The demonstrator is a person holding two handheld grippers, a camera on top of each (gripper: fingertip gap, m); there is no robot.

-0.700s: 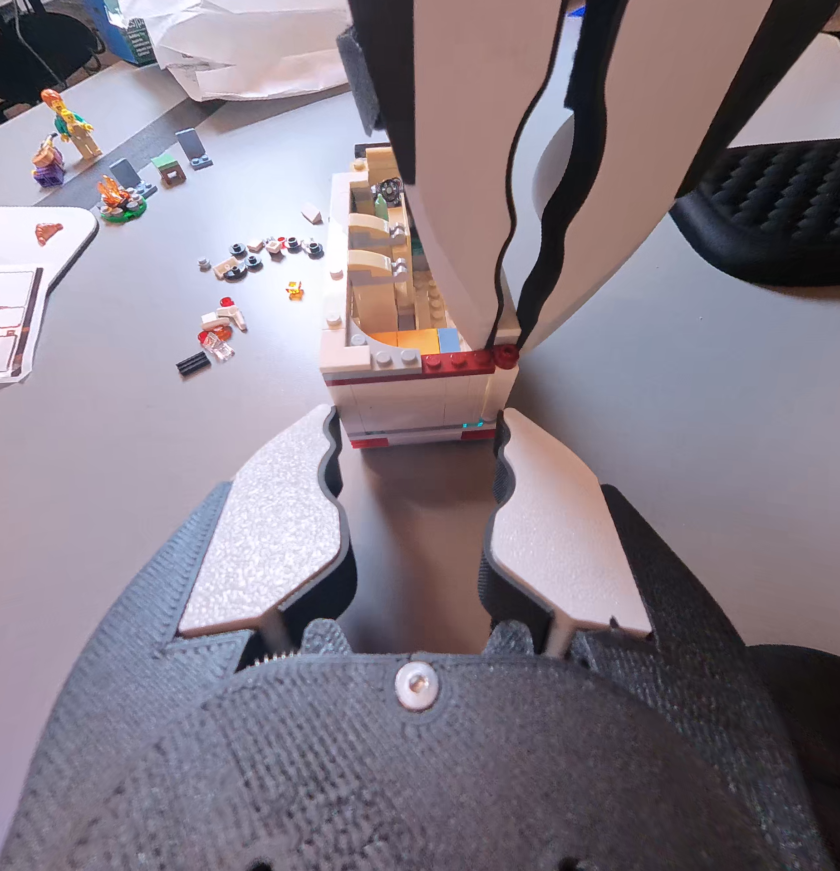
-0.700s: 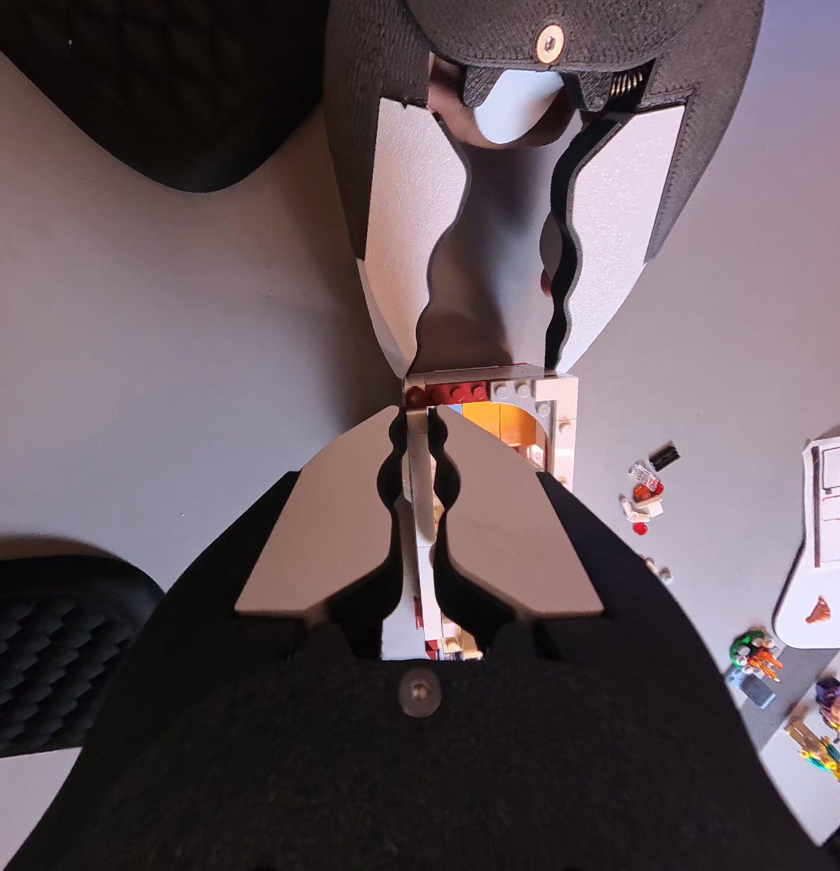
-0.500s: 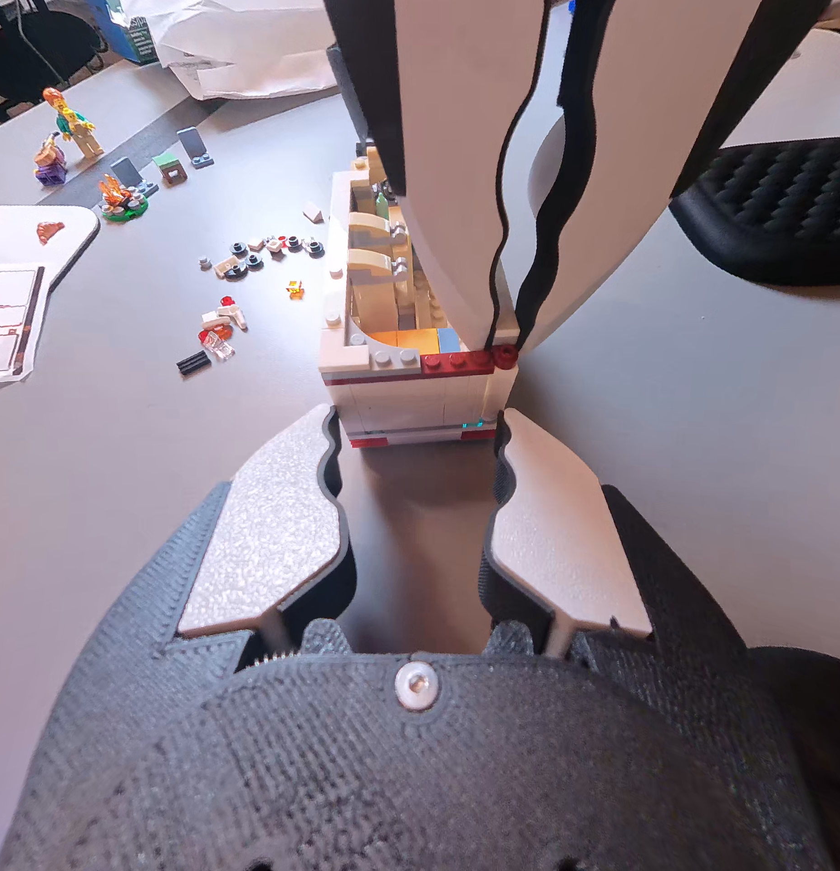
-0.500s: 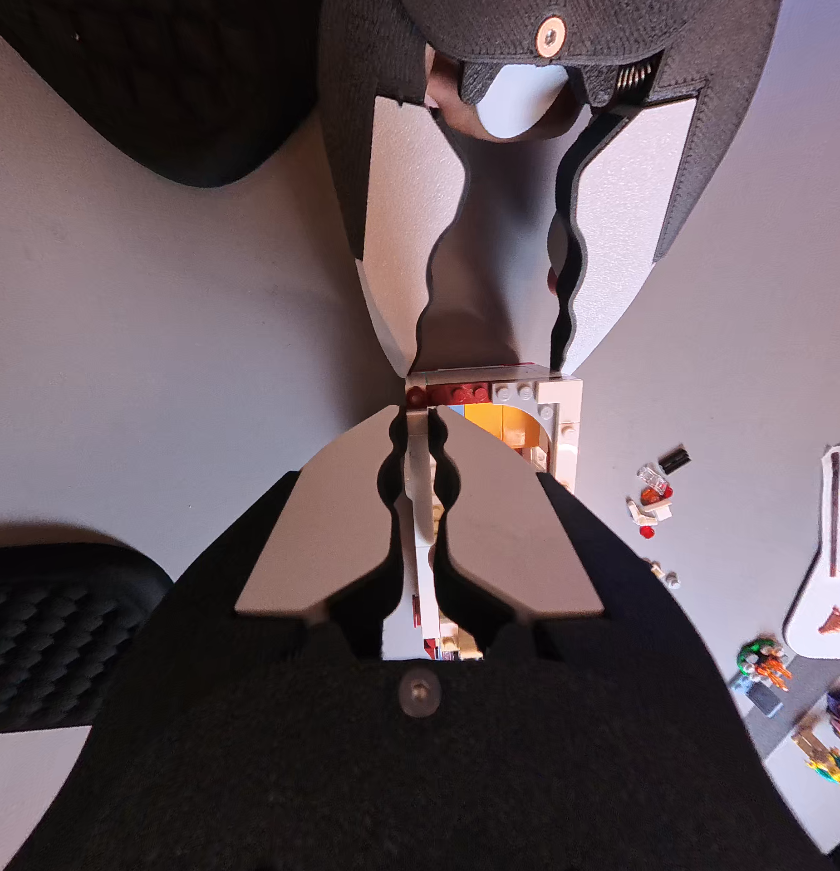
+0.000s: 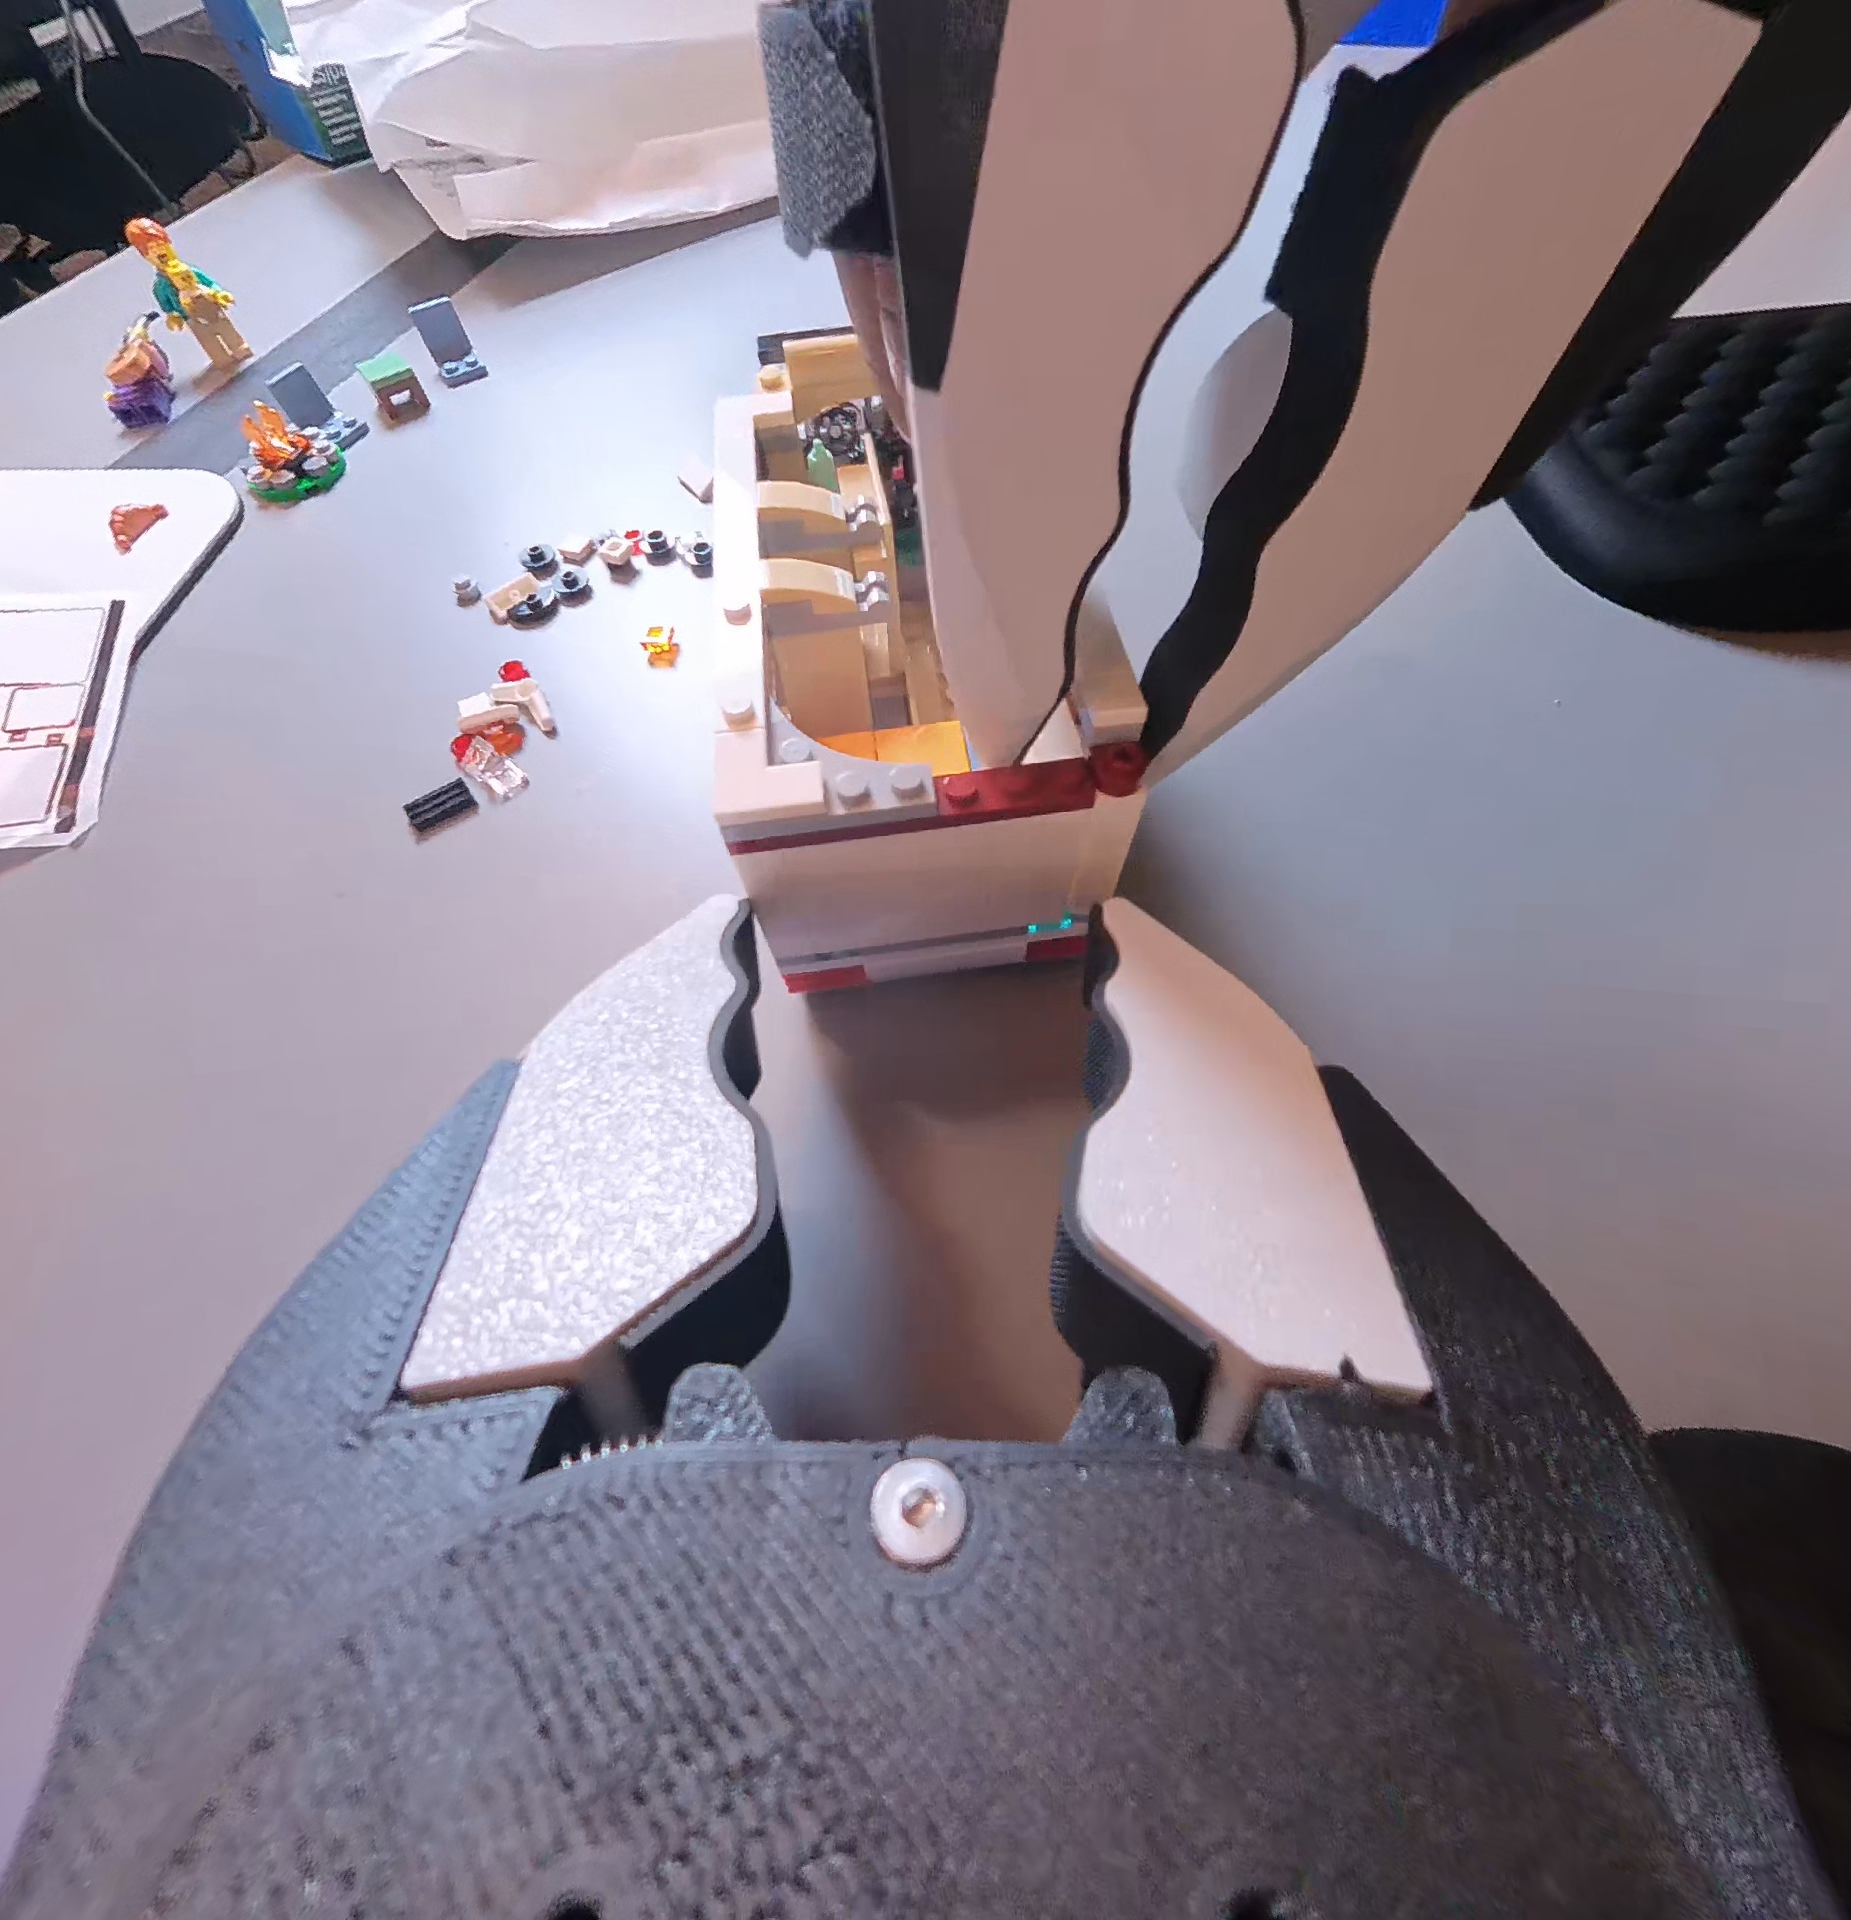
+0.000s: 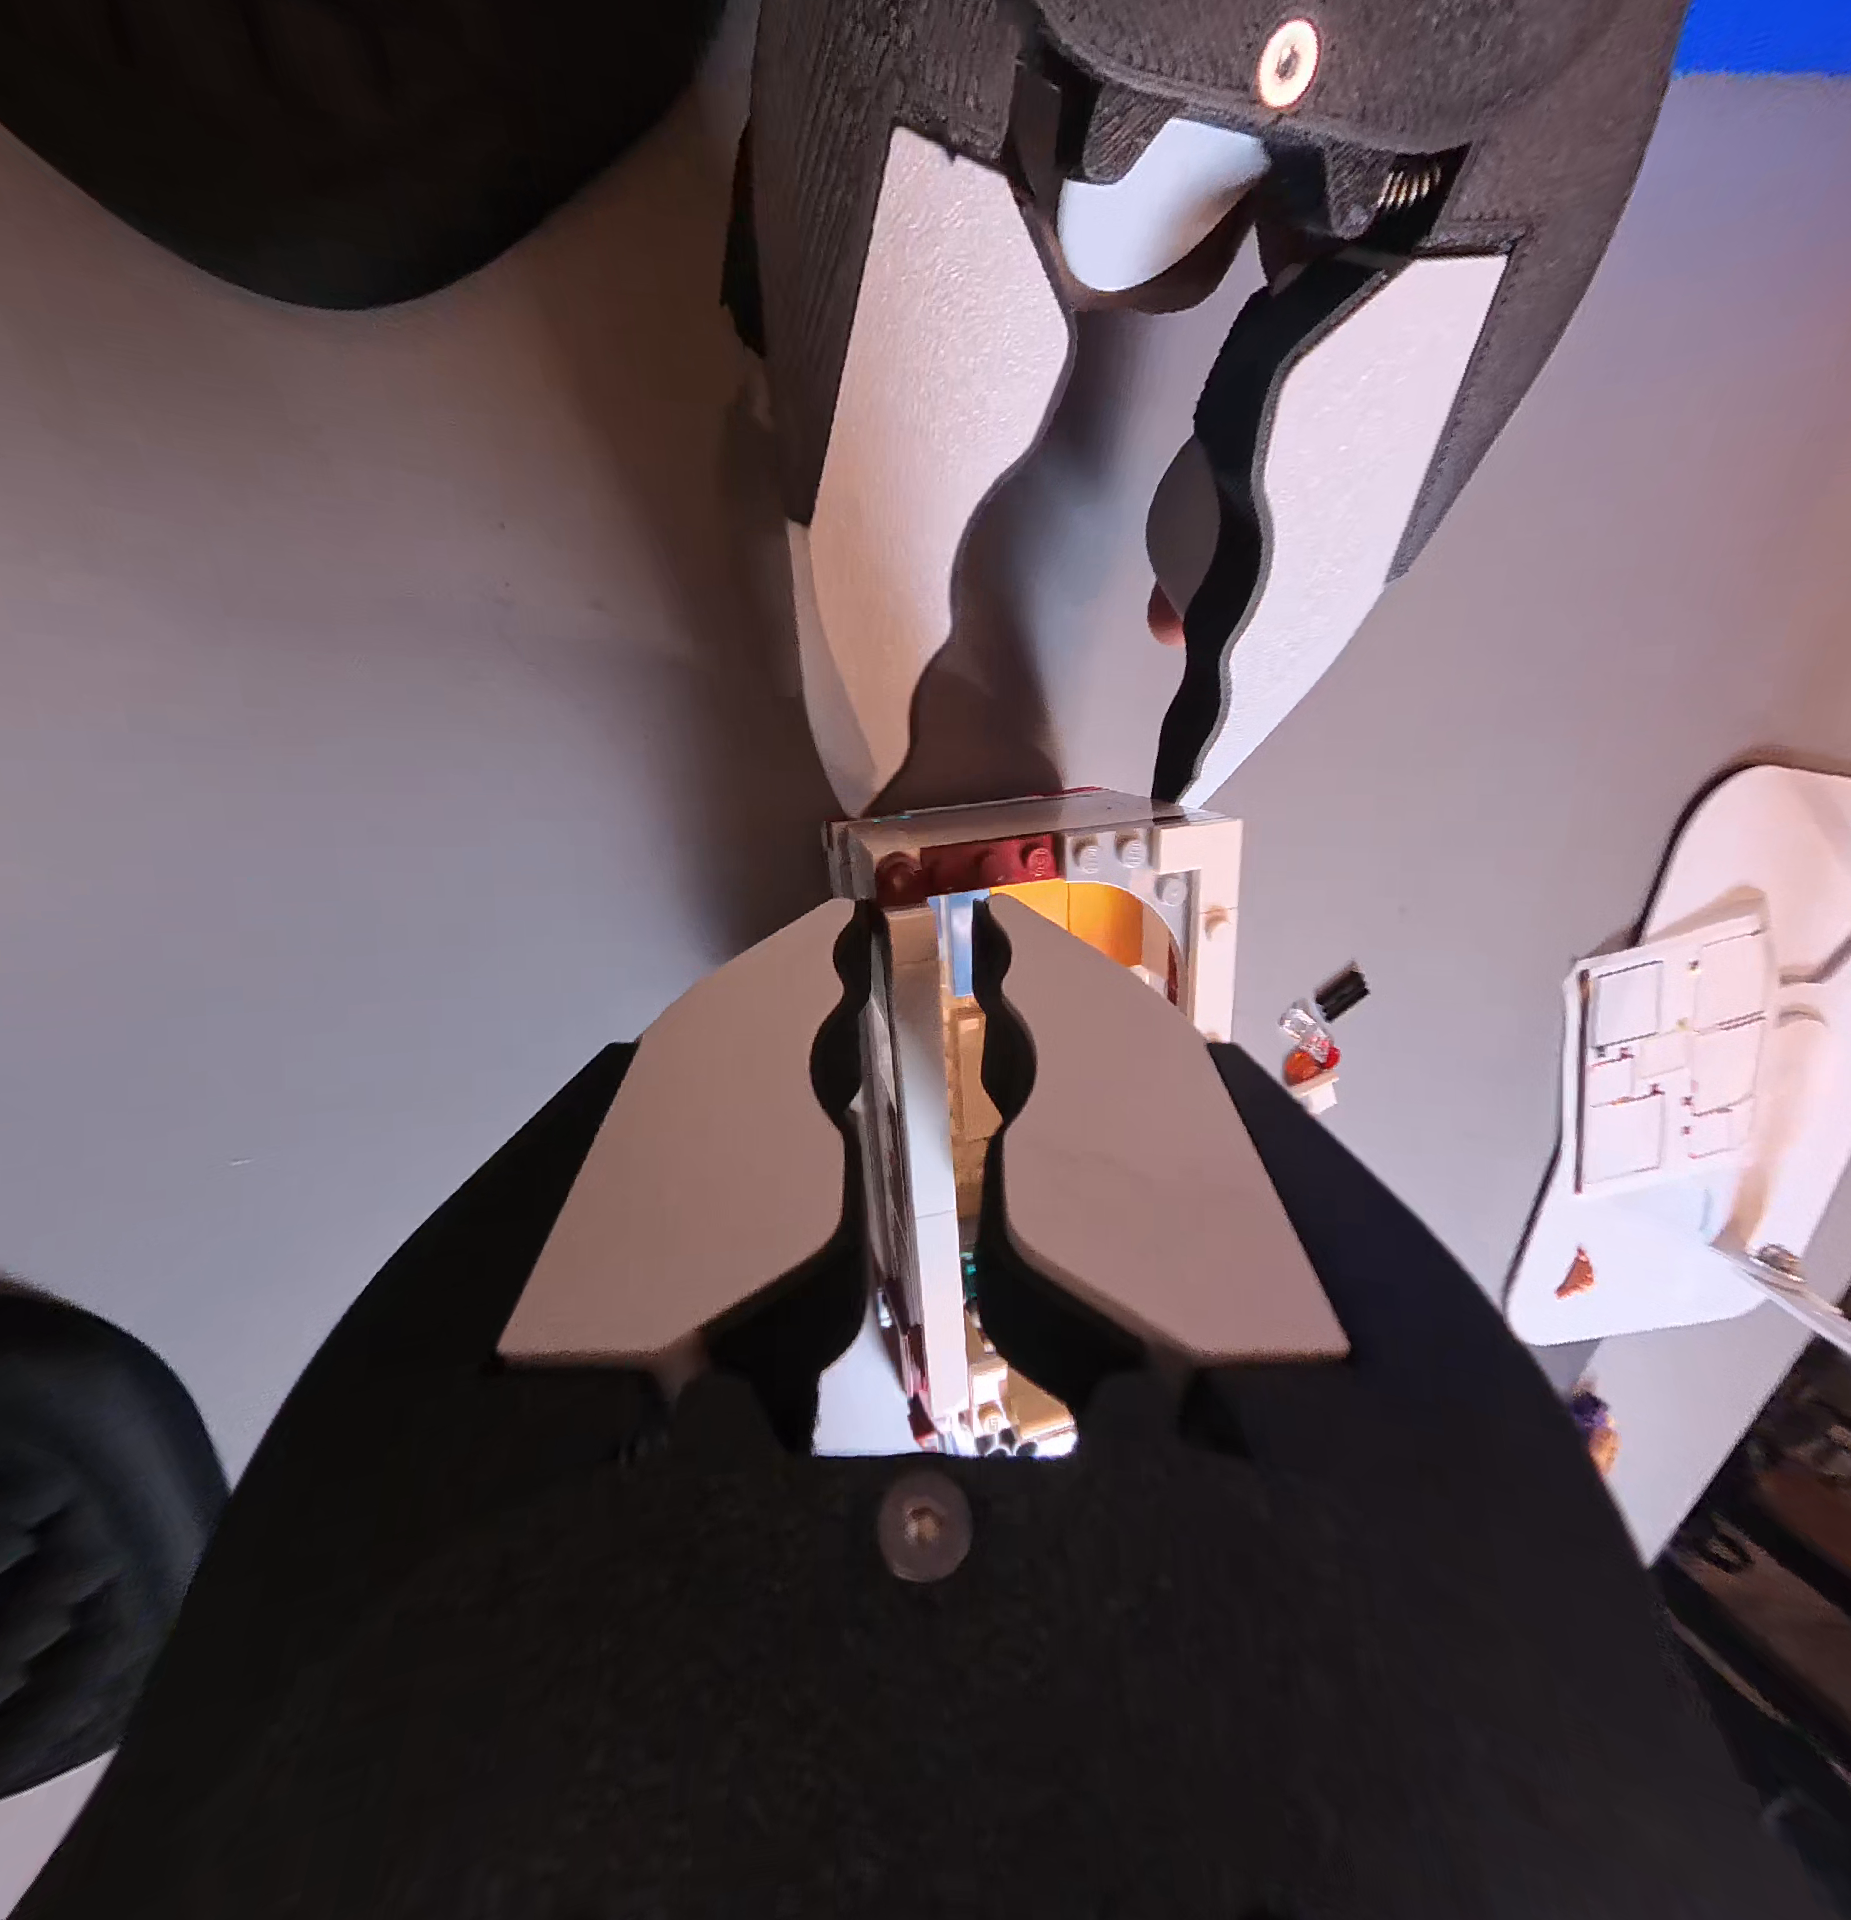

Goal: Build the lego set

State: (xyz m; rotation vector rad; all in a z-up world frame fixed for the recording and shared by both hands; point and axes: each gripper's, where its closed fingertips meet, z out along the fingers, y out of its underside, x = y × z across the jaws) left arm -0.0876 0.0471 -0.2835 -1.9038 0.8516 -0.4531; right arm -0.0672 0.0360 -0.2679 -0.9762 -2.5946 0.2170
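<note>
A white brick build with dark red trim (image 5: 900, 862) stands on the grey table (image 5: 329, 1039). My left gripper (image 5: 916, 914) has its two pads against the sides of the build's near end, low down, and is shut on it. It also shows at the top of the right wrist view (image 6: 1014, 805). My right gripper (image 6: 921, 909) comes down from above and straddles the build's white side wall (image 6: 916, 1091). Its left pad lies at the wall, and a gap shows between the wall and its right pad, so it is open. It also shows in the left wrist view (image 5: 1082, 743), beside a dark red round stud (image 5: 1116, 769).
Loose small bricks (image 5: 495, 727) lie left of the build, with more farther back (image 5: 588, 566). A minifigure (image 5: 188, 291), a campfire piece (image 5: 287, 457) and a white board with a printed sheet (image 5: 38, 686) are at the left. A black mesh chair (image 5: 1731, 468) stands at the right. My left and right fingertips are right by each other. From either gripper's tips it is about 30 centimetres to the campfire piece (image 5: 287, 457).
My right gripper's pads have parted from the white side wall they were pinching. My left gripper has closed slightly on the build's end. The build has not moved.
</note>
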